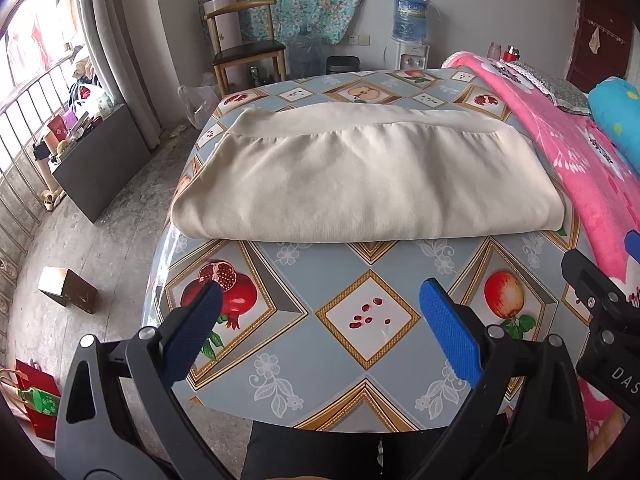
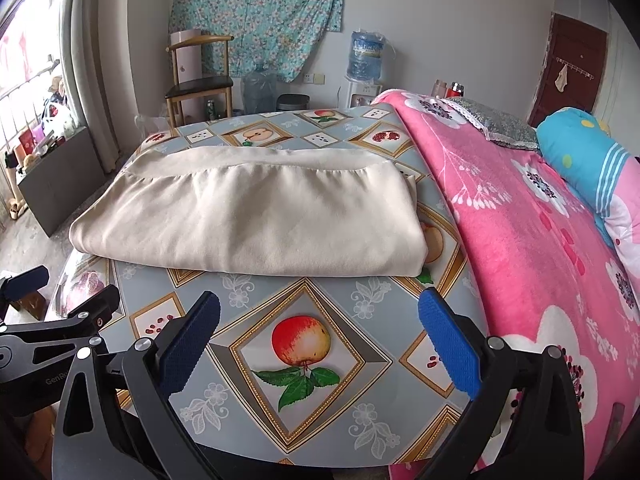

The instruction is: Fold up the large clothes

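The folded cream garment [image 1: 352, 184] lies mid-desk [image 1: 360, 360]; a pink blanket [image 2: 540, 240] borders its right. Both the left gripper [image 1: 320, 320] and right gripper [image 2: 320, 332] hover nearside, fingers released, nothing between.

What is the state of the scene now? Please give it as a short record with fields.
garment: cream garment, folded into a flat rectangle
surface: fruit-print tablecloth, garment lying on it
beside surface: pink floral blanket, on the right
left tool: open, holds nothing, apart from the garment
right tool: open, holds nothing, apart from the garment
background: wooden chair
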